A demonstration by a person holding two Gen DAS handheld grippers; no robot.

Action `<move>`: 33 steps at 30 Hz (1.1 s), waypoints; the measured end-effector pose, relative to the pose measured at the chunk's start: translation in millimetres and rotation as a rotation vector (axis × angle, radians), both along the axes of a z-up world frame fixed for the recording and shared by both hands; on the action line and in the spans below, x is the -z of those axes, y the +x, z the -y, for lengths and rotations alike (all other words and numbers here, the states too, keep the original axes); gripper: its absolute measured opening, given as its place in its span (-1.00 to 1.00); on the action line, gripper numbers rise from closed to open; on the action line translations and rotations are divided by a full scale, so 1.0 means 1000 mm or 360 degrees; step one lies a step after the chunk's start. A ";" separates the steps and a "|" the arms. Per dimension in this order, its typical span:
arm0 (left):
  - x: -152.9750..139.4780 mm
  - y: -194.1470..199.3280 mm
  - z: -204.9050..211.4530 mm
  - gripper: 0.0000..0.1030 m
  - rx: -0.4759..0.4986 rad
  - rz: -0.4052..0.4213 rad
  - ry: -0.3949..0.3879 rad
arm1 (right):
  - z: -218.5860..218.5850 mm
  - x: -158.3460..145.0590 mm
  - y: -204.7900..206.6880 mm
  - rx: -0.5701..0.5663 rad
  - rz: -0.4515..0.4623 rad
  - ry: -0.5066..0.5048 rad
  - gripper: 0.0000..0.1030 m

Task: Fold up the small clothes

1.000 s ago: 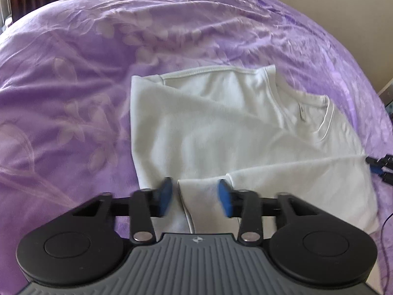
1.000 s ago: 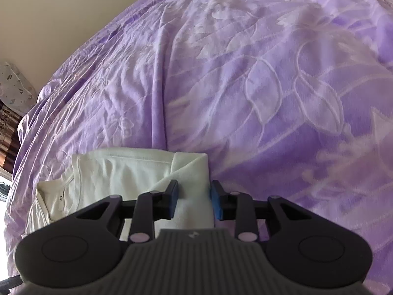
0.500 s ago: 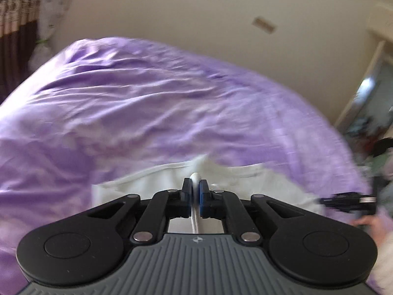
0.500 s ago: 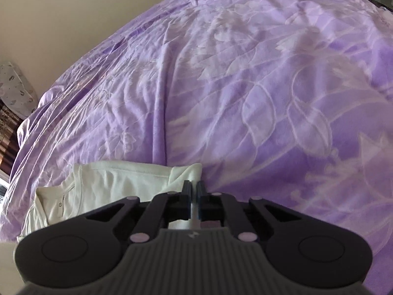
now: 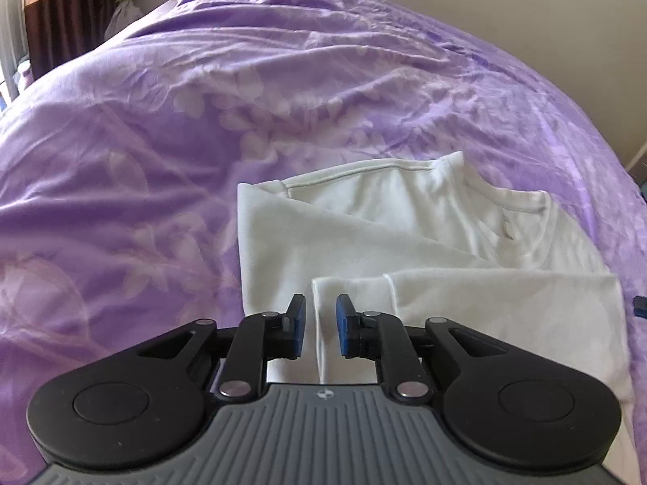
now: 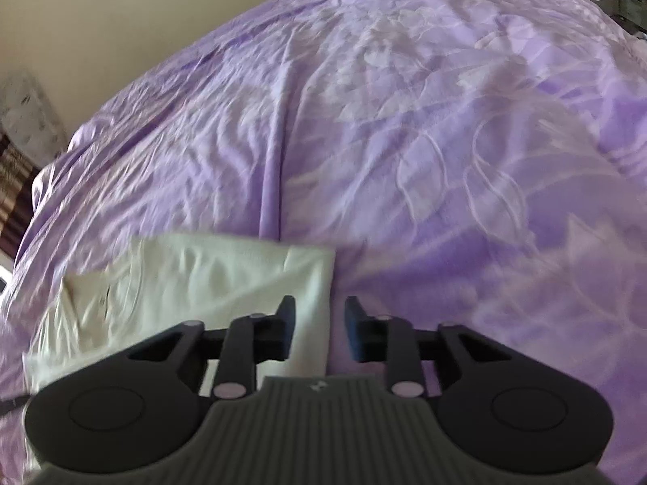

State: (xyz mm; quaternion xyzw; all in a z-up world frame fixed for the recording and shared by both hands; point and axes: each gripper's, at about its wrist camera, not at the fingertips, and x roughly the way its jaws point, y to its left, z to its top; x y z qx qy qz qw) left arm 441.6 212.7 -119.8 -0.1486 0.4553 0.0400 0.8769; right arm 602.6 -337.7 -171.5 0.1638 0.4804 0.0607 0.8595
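Observation:
A small white shirt (image 5: 364, 234) lies partly folded on the purple bedspread (image 5: 161, 121), collar toward the right in the left wrist view. A folded flap's corner (image 5: 323, 287) sits just ahead of my left gripper (image 5: 321, 315), whose jaws are opening with the cloth edge lying loose in the gap, the pads off it. In the right wrist view the shirt (image 6: 194, 275) fills the lower left. My right gripper (image 6: 319, 315) hovers over the shirt's right edge, jaws opening, pads clear of the fabric.
The purple floral bedspread (image 6: 445, 141) spreads wide around the shirt. A beige wall (image 6: 101, 12) rises behind the bed, and a striped curtain (image 5: 60, 12) hangs at the far left. A dark blue gripper tip (image 5: 639, 306) pokes in at the right edge.
Both grippers closed on the shirt's near edge half a second ago, lifted and carried it, and now stand open again with the fabric released. The folded flap now lies flat.

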 end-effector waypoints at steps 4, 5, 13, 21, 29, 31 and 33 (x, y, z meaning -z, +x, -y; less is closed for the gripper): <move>-0.003 -0.017 0.010 -0.68 0.0111 -0.0019 0.0016 | 0.000 -0.003 -0.032 -0.0083 -0.0101 0.0052 -0.19; -0.001 -0.020 0.014 -0.69 0.0131 -0.0028 0.0035 | -0.001 -0.002 -0.040 -0.0105 -0.0130 0.0060 -0.19; 0.025 -0.024 0.021 -0.78 0.0141 -0.0117 0.0129 | -0.002 0.024 -0.079 -0.0192 -0.0247 0.0128 -0.83; 0.027 -0.025 0.025 -0.81 0.0139 -0.0171 0.0207 | 0.005 0.032 -0.085 -0.0113 -0.0263 -0.0037 -1.00; -0.013 -0.050 0.030 -0.81 0.0193 -0.0180 0.0434 | 0.020 -0.009 -0.114 -0.0183 -0.0186 -0.0093 -0.99; -0.038 -0.066 0.030 -0.81 0.0217 -0.0121 0.0482 | 0.017 -0.033 -0.123 -0.0229 -0.0106 -0.0125 -0.99; -0.063 -0.081 0.028 -0.81 0.0240 -0.0058 0.0499 | 0.014 -0.062 -0.135 -0.0268 -0.0022 -0.0151 -0.95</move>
